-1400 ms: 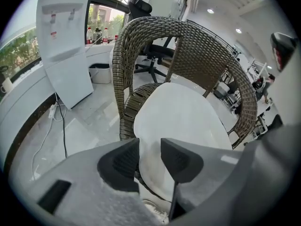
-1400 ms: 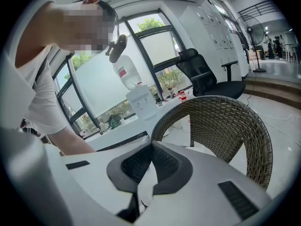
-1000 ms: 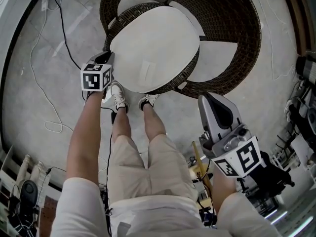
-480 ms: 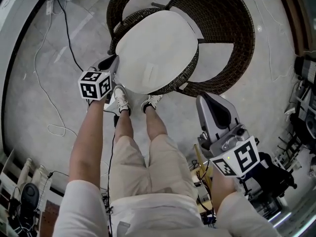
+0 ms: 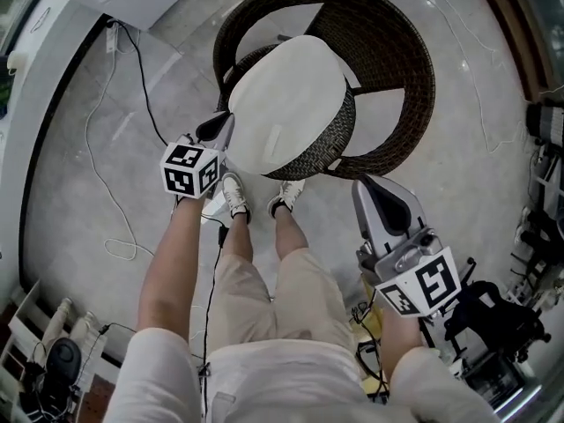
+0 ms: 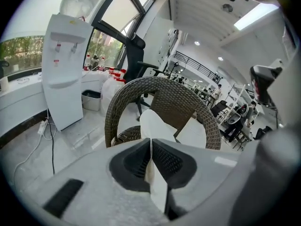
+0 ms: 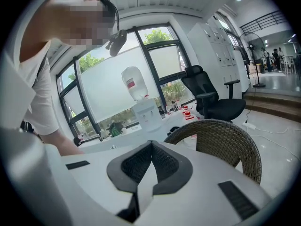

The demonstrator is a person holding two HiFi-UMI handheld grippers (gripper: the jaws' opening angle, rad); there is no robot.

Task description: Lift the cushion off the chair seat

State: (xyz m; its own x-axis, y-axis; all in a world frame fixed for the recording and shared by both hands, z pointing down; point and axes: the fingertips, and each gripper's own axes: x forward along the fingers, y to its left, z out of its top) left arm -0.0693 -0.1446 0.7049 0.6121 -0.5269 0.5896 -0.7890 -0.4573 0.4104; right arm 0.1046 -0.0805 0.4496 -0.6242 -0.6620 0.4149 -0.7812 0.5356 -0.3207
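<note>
left gripper pinched tight on the white cushion edge, over the wicker chair; right gripper closed up, holding nothing

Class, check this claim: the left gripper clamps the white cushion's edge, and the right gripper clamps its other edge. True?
No. The left gripper does clamp the cushion, but the right gripper grips nothing: the right gripper view shows its jaws together, empty.
</note>
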